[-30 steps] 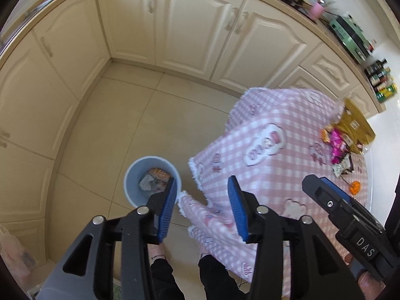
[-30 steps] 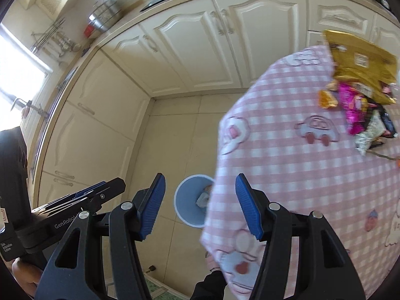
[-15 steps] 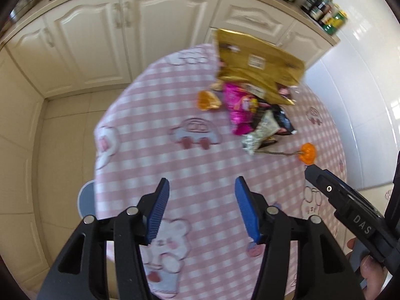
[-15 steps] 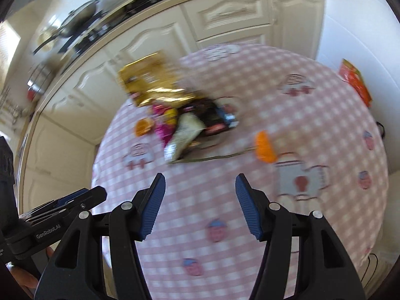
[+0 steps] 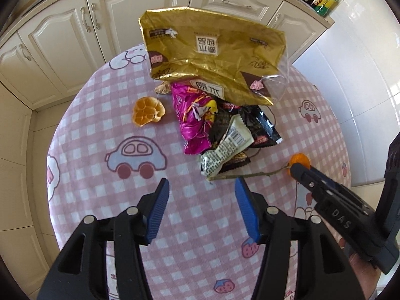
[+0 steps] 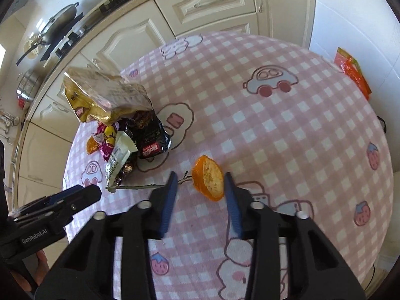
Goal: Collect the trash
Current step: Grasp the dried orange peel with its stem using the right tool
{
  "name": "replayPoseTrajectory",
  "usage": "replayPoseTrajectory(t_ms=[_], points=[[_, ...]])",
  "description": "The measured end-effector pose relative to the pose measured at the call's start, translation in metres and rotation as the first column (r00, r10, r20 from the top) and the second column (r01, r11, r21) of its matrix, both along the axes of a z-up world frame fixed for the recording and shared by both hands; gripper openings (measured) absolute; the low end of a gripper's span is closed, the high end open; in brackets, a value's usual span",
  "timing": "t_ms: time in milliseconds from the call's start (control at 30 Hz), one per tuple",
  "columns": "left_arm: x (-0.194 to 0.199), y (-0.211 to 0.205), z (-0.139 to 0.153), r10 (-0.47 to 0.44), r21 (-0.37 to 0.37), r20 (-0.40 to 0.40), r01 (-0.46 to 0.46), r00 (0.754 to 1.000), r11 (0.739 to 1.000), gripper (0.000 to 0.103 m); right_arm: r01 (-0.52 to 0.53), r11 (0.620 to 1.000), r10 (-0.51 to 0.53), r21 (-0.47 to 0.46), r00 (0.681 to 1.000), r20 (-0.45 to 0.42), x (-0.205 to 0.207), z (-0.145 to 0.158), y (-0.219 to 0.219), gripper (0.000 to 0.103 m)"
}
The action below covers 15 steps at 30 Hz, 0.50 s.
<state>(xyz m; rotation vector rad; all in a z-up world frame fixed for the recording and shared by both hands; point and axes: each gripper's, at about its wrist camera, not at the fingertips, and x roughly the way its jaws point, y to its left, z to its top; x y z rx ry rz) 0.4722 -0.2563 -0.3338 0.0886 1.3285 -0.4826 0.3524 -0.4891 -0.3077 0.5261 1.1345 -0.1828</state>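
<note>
- Trash lies on the round desk [image 5: 82, 155] under its pink-and-white checked cloth with cartoon cars: a heap of wrappers, two pieces of orange peel and a thin dry twig [image 6: 140, 187].
- Curled orange mandarin peel [image 6: 208, 181] sits between the blades of the right tongs [image 6: 200, 200], which have just been closing around it; the blades flank it closely, but I cannot tell that they press on it yet.
- That peel looks light, soft and a bit springy, so I judge a gentle pinch across its cupped sides holds it best; too hard would fold or tear it.
- Left tongs [image 5: 201, 211] hang released and empty, the heap at their twelve o'clock.
- Large crumpled gold foil bag [image 5: 212, 52] tops the heap; below it lie a magenta foil wrapper [image 5: 192, 120], a black glossy packet [image 5: 260, 127] and a white printed wrapper [image 5: 225, 155]. All look feather-light, crinkly and slippery; a crumpled edge is probably the best hold.
- Second flattened orange peel [image 5: 148, 111] lies at nine o'clock of the heap.
- No bin shows in either view; the gold bag's contents are hidden.
</note>
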Motion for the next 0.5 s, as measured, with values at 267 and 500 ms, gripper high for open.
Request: replayPoseTrajectory(t_ms=[267,500], points=[[0.015,-0.015,-0.008,-0.003,-0.012,0.01,0.004,1.0,1.0,0.054,-0.004,1.0,0.004,-0.012,1.0,0.022,-0.006,0.006,-0.011,0.013],[0.021,-0.024,-0.018,-0.028,-0.002,0.012,0.028,1.0,1.0,0.054,0.071,0.997,-0.07,-0.013,0.996,0.047,-0.019,0.014,-0.031,0.013]])
